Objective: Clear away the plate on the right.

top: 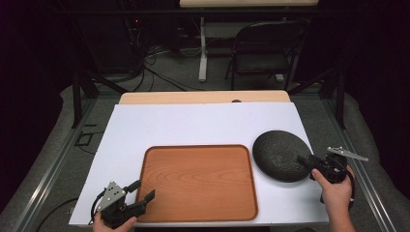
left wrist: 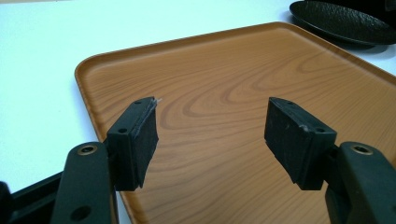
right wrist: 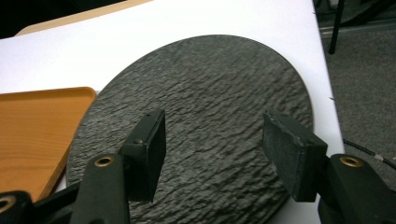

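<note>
The round dark plate (top: 281, 155) looks rough and slate-like, just right of the wooden tray (top: 198, 181). Both the right gripper (top: 304, 162) and the left gripper (top: 142, 189) stand spread, holding nothing.

Looking like a lab or recording studio, not a home. Black curtains (top: 29, 72) are closing in both sides. Metal frame posts (top: 76, 96) are standing at the desk's corners, with rails running along the grey carpet (top: 58, 145). A white sheet (top: 193, 121) is covering the wooden desk (top: 203, 97). Cables (top: 154, 72) are trailing over the floor behind, toward dark equipment with a small red light (top: 137, 21). A black folding chair (top: 263, 50) is standing beside the leg of a second table (top: 203, 48).
</note>
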`<action>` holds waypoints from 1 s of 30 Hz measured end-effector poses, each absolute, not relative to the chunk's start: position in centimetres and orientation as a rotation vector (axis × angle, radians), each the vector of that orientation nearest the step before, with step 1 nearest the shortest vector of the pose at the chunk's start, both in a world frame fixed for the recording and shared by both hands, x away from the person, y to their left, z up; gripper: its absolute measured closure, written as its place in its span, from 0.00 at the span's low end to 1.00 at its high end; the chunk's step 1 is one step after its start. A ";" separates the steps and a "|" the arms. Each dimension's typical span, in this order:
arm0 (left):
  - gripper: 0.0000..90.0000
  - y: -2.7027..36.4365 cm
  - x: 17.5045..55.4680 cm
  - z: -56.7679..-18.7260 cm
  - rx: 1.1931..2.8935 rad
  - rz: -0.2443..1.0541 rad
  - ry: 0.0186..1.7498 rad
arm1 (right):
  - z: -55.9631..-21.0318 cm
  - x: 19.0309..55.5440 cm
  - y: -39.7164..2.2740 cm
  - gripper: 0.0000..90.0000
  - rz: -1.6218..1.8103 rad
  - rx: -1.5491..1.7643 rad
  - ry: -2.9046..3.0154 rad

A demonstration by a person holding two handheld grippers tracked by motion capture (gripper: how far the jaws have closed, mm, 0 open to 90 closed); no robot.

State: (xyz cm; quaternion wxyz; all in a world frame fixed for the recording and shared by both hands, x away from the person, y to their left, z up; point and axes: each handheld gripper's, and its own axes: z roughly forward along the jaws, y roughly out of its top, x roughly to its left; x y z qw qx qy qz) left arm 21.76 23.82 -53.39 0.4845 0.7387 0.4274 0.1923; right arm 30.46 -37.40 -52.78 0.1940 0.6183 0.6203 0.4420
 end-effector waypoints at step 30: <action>0.38 23.8 21.8 -53.4 1.799 0.460 1.045 | -55.3 31.1 -40.2 0.46 1.231 1.947 1.670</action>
